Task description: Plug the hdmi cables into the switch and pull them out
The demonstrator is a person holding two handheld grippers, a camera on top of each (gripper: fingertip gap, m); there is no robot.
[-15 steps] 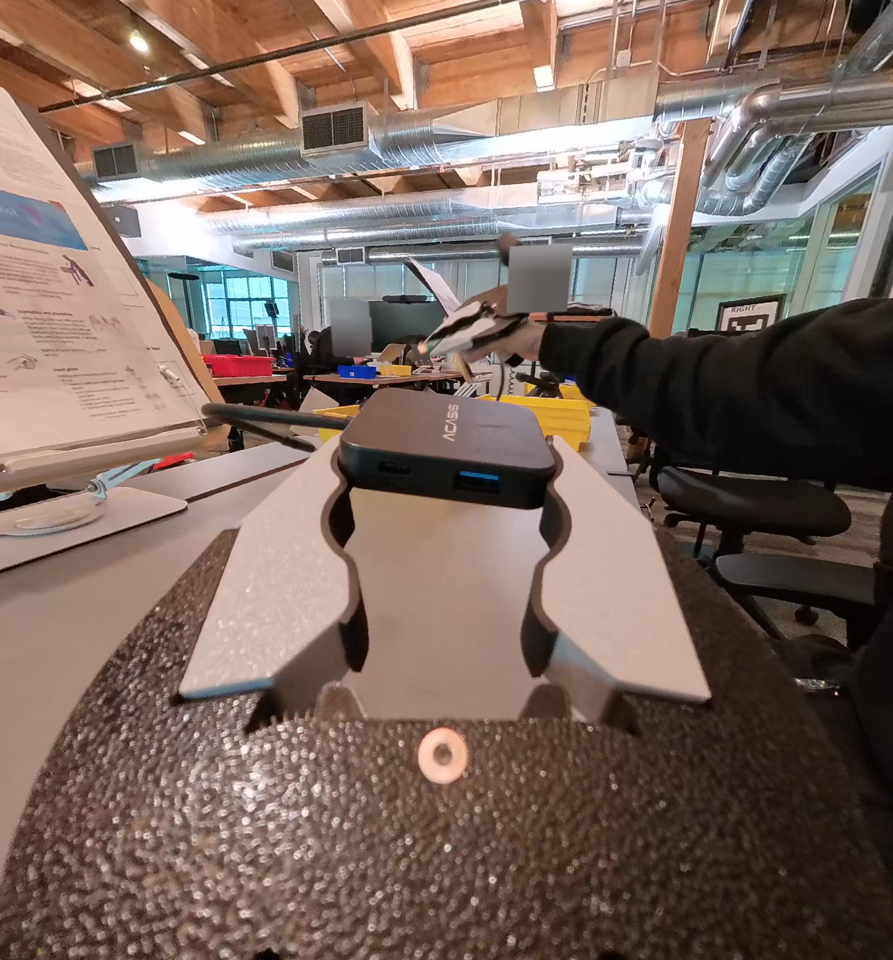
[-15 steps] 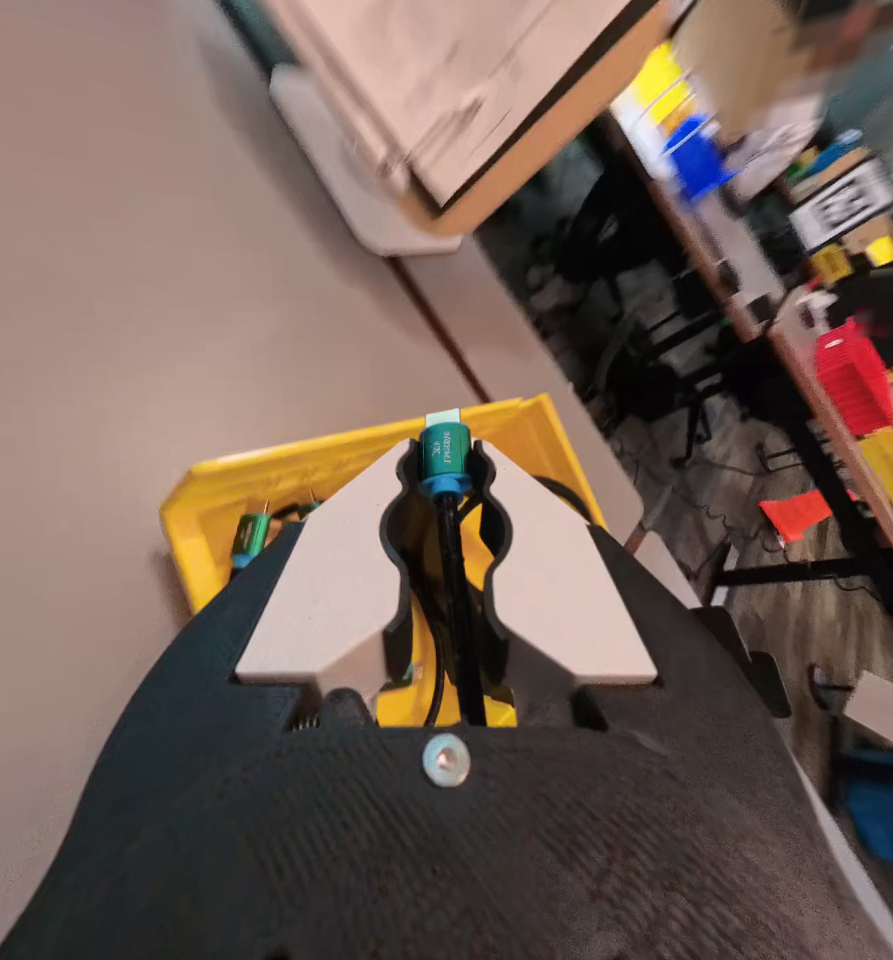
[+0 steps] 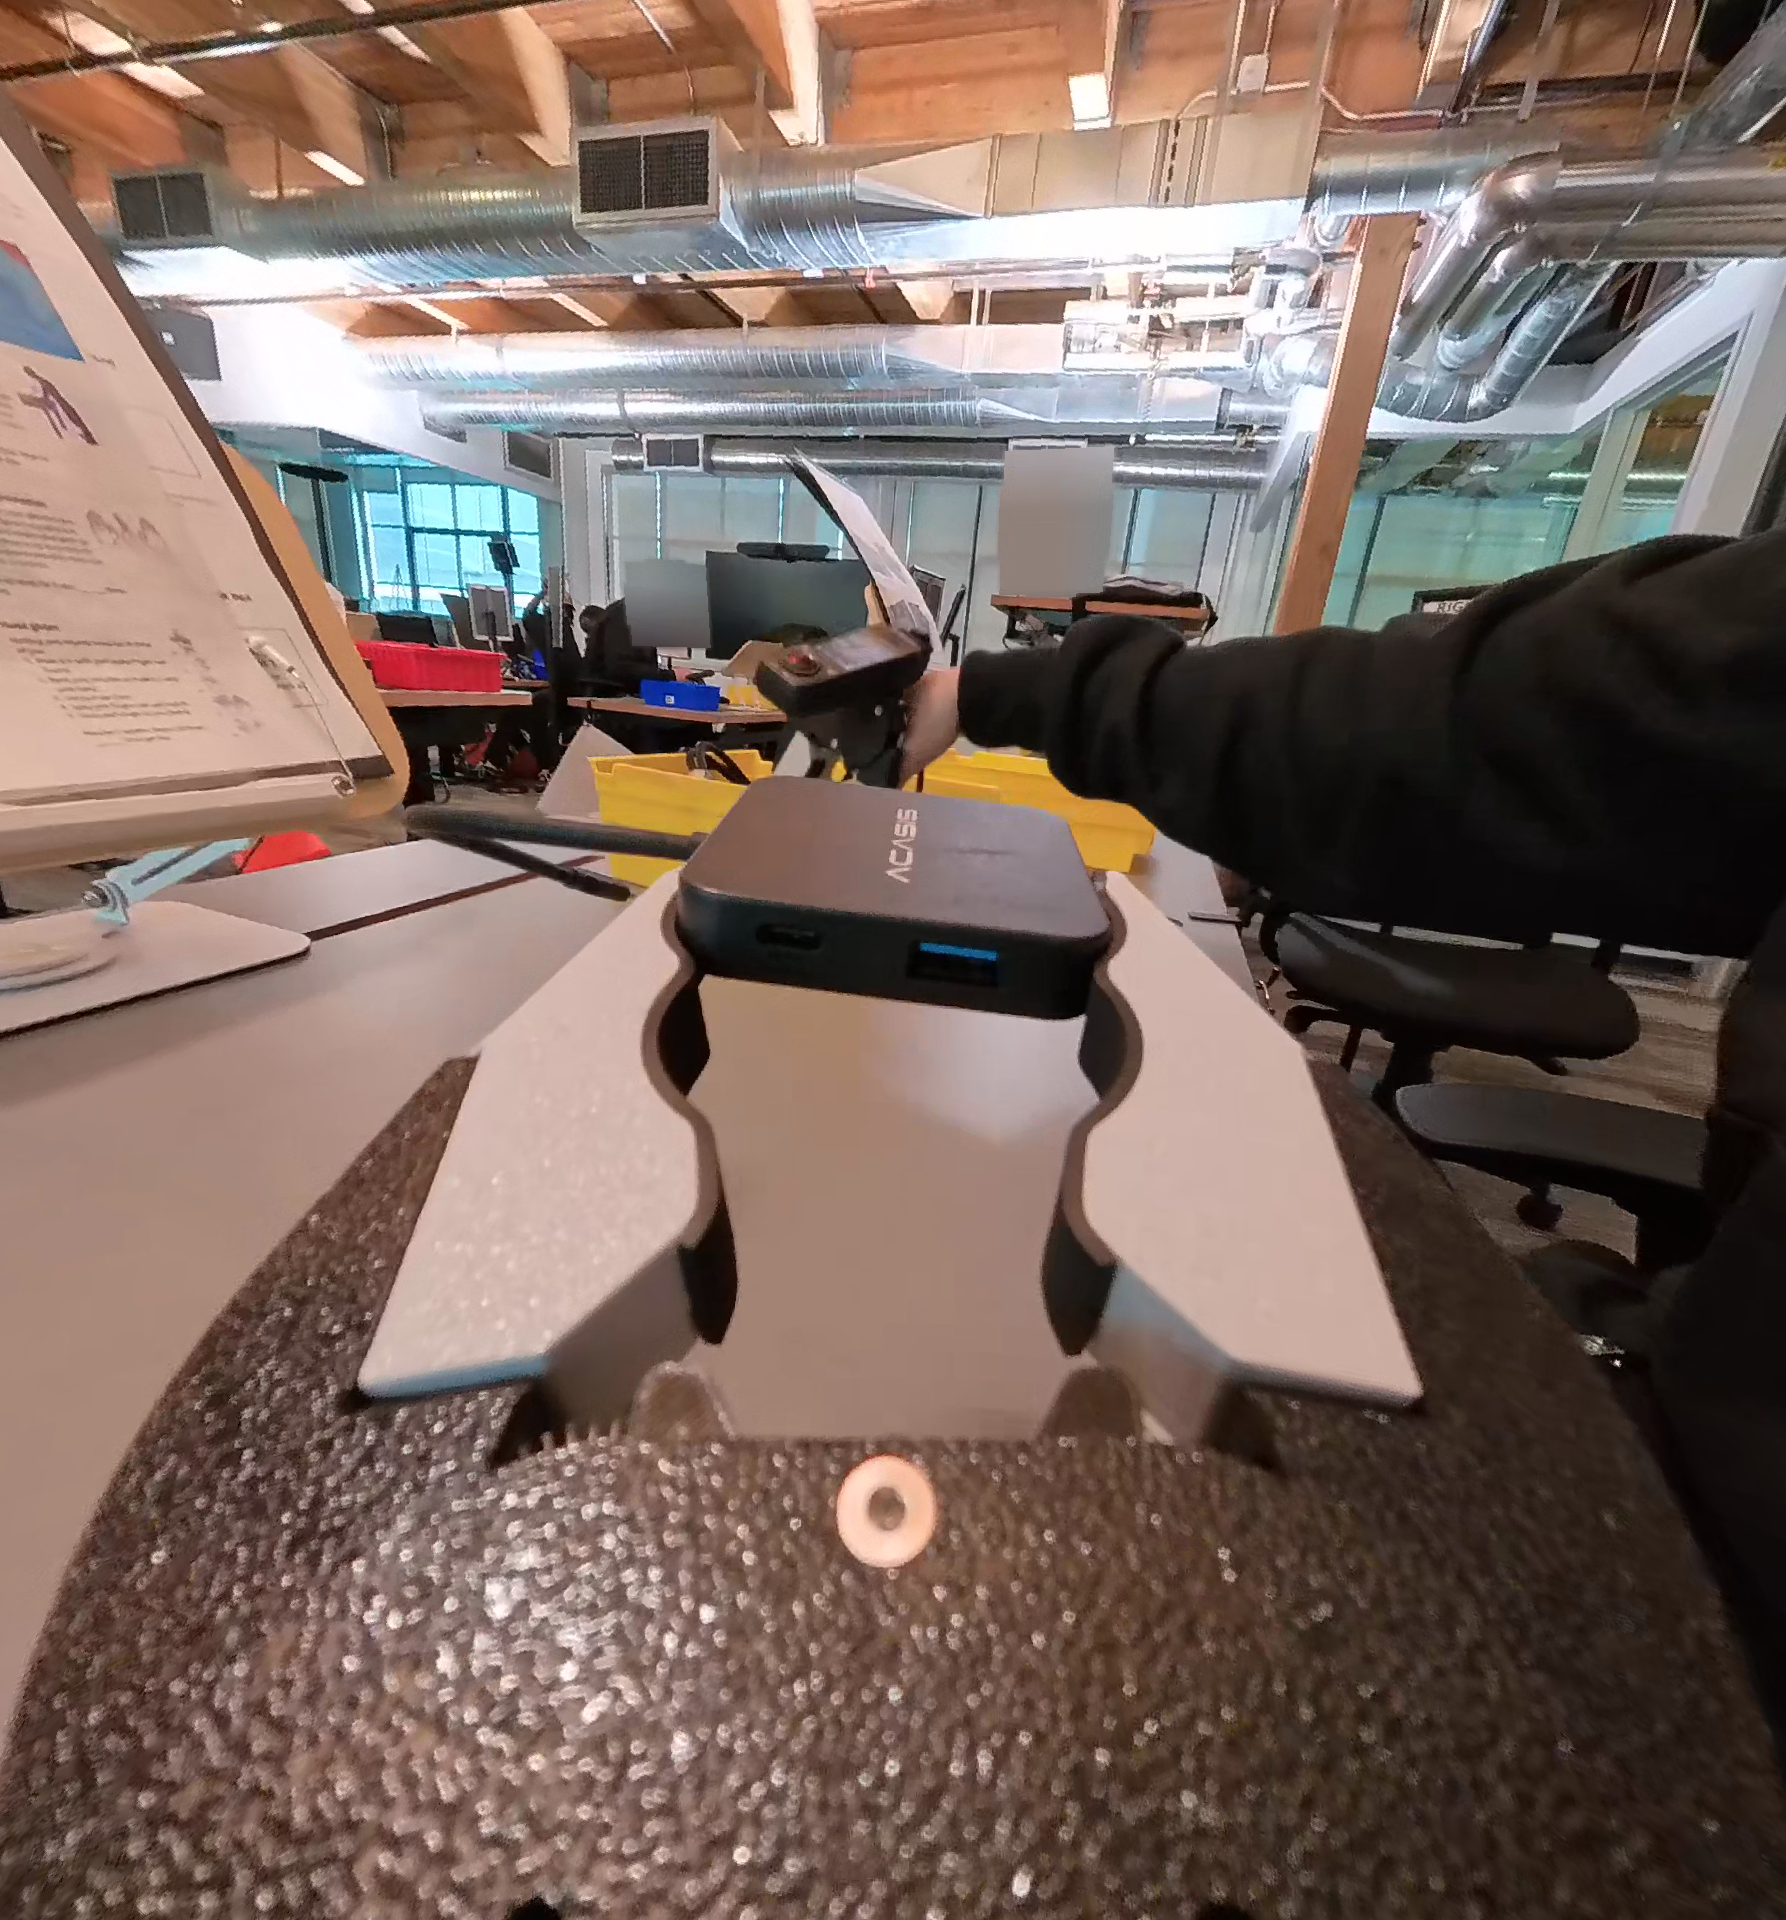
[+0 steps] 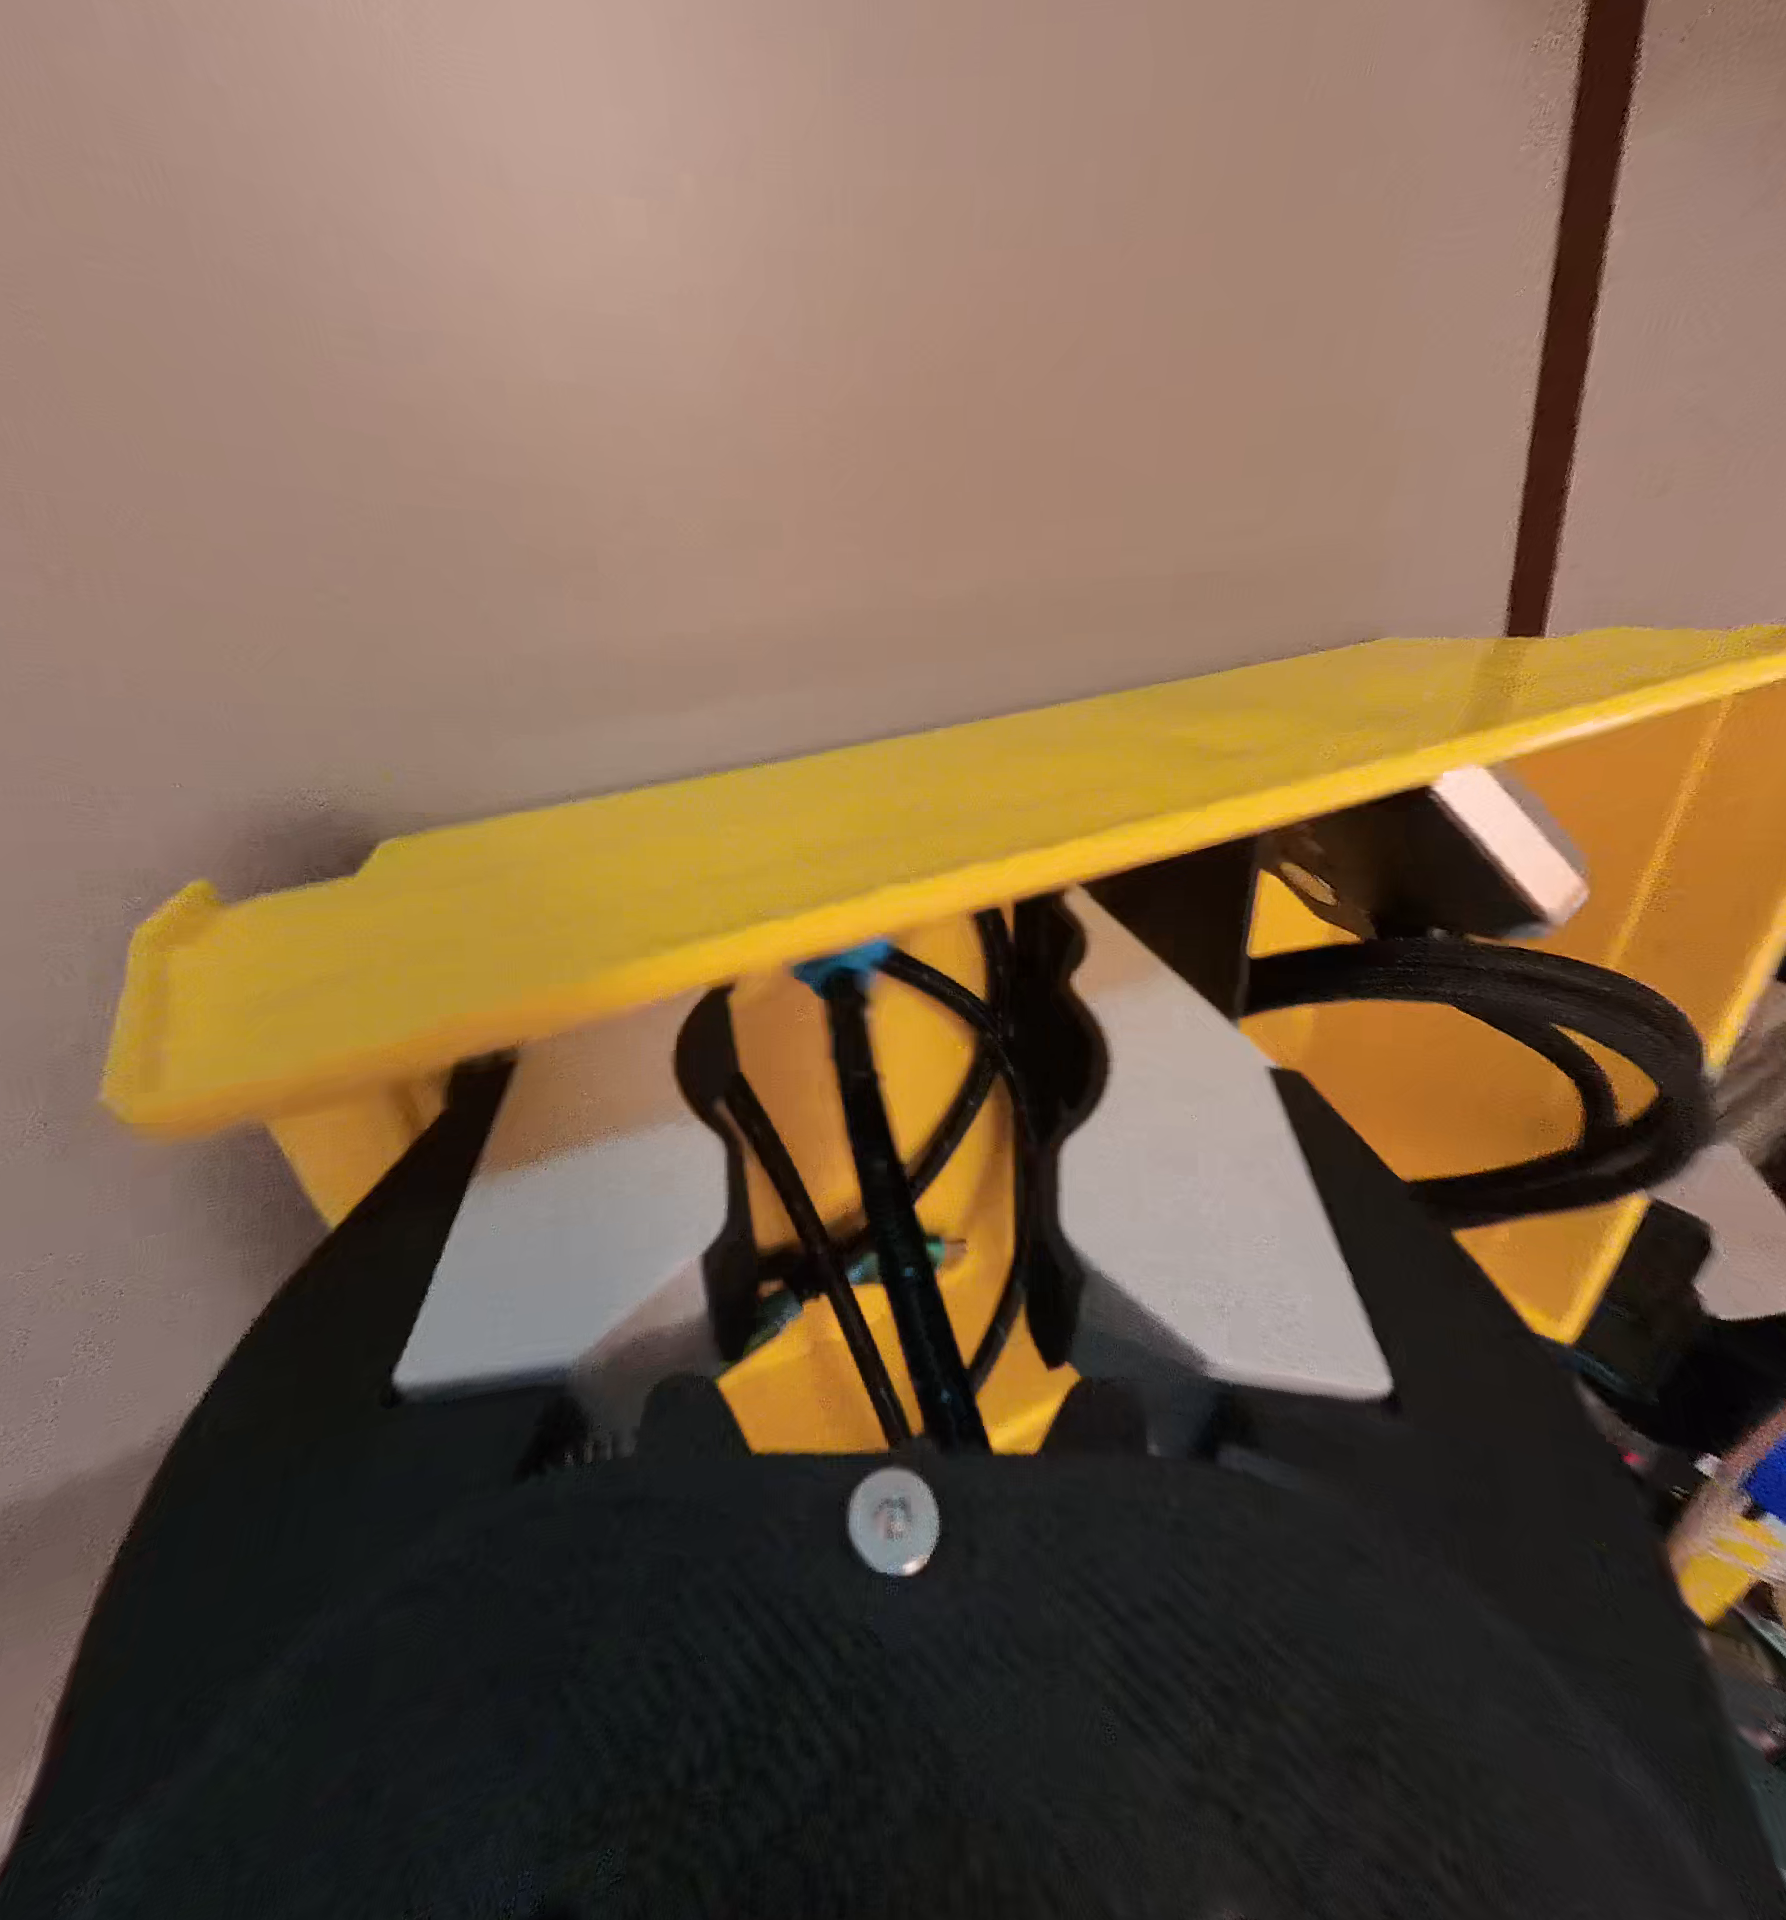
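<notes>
Since half a second ago, the right tongs have gone down into the yellow bin, and their fingers now stand wider apart than before, when they pinched the green plug. Now a black cable with a blue collar runs between the fingers, but the bin's rim hides the tips, so I cannot tell if the tongs grip anything. The picture is also blurred. A second thin cable crosses beside the first one, and a green plug lies on the bin's floor near the base of the fingers. To the right, a thick cable loop rests inside the bin. The bin stands on the beige bench.

The left tongs are closed on the black switch and hold it by its two sides, above the bench. The switch now sits a little tilted compared with before. Its near face shows two ports, one of them blue. A black cord leaves the switch to the left. Behind the switch is the bin, and above it the right tongs reach down, with a hand and a dark sleeve behind them. At the left, a paper sheet on a stand leans over the bench.
</notes>
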